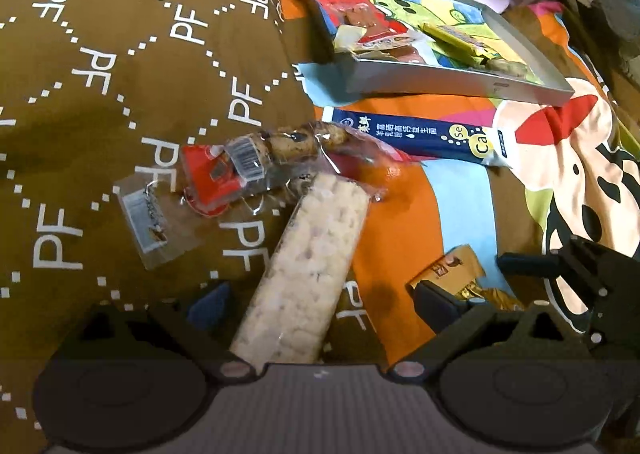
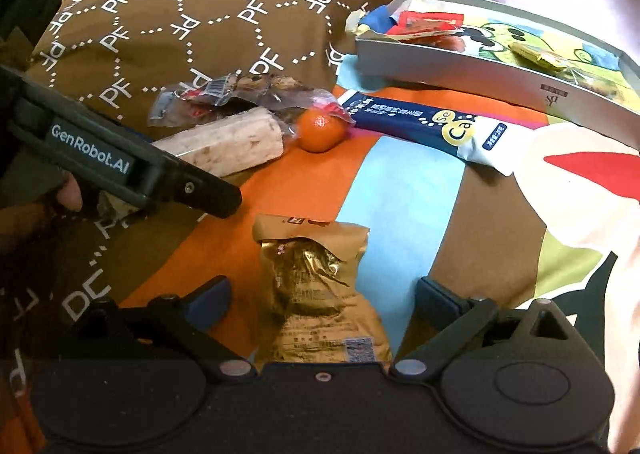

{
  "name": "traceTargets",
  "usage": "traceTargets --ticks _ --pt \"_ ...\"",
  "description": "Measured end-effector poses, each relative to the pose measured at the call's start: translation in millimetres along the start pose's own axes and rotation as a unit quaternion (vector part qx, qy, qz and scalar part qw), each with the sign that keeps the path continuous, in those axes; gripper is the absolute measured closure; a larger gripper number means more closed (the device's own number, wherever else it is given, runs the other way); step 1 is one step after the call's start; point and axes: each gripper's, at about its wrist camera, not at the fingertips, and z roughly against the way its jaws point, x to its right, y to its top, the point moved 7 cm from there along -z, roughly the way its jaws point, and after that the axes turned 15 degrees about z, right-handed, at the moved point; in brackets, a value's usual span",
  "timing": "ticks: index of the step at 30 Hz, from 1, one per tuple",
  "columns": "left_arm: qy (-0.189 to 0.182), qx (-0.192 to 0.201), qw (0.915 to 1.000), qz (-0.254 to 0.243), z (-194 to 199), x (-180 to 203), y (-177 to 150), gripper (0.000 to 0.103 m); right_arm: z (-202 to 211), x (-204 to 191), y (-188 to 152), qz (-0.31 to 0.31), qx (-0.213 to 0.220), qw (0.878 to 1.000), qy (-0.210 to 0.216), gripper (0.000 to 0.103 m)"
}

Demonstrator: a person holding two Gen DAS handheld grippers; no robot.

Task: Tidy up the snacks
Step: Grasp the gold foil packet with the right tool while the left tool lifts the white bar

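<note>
Right hand-held gripper (image 2: 322,300) stands wide open, pads clear of the gold foil snack packet (image 2: 320,290) lying between them on the patterned bedspread (image 2: 404,193). Left hand-held gripper (image 1: 320,296) open astride the long clear-wrapped white puffed-rice bar (image 1: 316,258), not pressing it.

Tangerine (image 2: 321,132) between rice bar (image 2: 228,144) and sachet (image 2: 428,129); tray (image 2: 460,71) behind.

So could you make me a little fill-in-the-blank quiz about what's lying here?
1. The round fruit is an ____.
2. Between the right gripper's open jaws lies a ____ packet.
3. The tray is lined with a ____ picture.
4. The puffed rice bar lies between the ____ gripper's jaws.

Missing: orange; gold; cartoon; left
</note>
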Motion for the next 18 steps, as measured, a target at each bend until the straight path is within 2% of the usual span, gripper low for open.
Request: traceTargets --ticks 4,8,11,15,18 --pt "0.003 0.004 0.9999 -0.014 -0.6 2.7 -1.6 0.005 3.5 -3.6 -2.4 -0.007 0.007 1.0 -0.003 0.016" --pt "0.0 0.007 0.9996 -0.028 2.0 6.6 -1.9 0.024 10.2 -7.7 -6.2 -0.011 0.015 1.0 -0.008 0.027" --pt "0.006 0.009 0.9994 -0.032 2.7 6.5 -2.3 0.034 15.7 -10.9 -9.8 -0.012 0.018 1.0 -0.018 0.042" --pt "0.007 0.003 0.9999 -0.011 3.7 2.6 -3.4 0.057 20.9 -15.7 -12.8 -0.015 0.015 0.999 -0.029 0.046" --pt "-0.004 -0.011 0.9999 0.003 5.3 3.8 -6.9 0.064 25.7 -17.5 -15.3 -0.024 0.015 0.999 -0.036 0.051"
